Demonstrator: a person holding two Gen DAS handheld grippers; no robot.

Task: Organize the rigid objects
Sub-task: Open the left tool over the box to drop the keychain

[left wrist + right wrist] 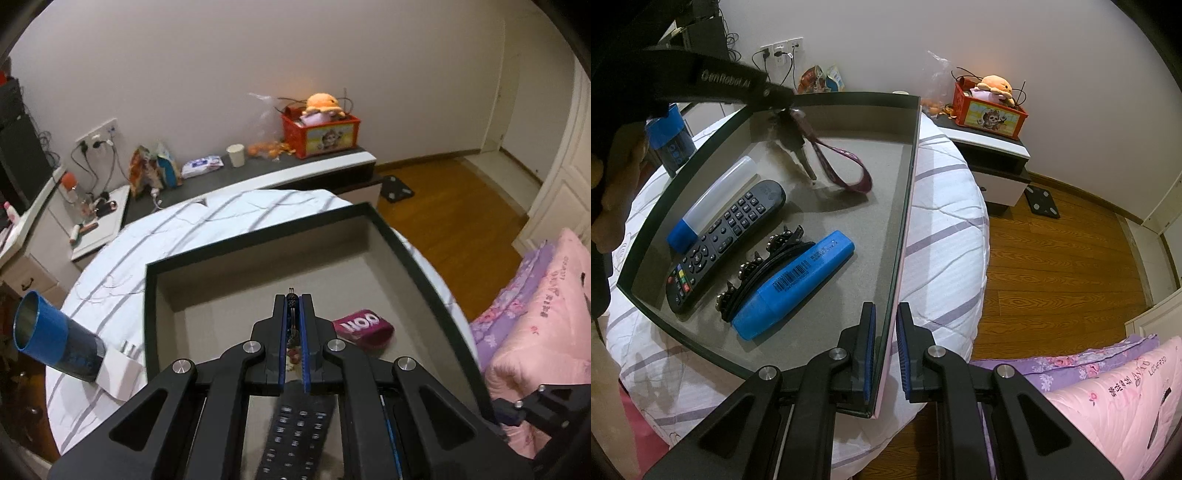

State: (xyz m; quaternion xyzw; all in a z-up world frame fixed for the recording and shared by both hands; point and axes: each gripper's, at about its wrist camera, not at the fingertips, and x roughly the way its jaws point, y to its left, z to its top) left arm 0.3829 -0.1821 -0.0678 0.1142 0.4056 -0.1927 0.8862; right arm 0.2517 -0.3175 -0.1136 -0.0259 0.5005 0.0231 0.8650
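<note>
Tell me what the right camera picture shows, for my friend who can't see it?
The right tool clamps the side wall of a shallow box on a bed. Inside lie a remote, hair clip, blue marker and tube, while the left tool lowers keys in.

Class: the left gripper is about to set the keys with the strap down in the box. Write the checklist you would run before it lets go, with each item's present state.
1. Left gripper shut on the keys: ok.
2. Keys over the box, not the bedspread: ok.
3. Keys already resting on the box floor: cannot tell; the purple strap reaches it.
4. Landing spot free of the remote, white tube, hair clip and blue highlighter: ok.
5. Right gripper steadying the box by its wall: ok.
6. Blue cup and white charger in the box: not ok, outside on the bedspread.
</note>
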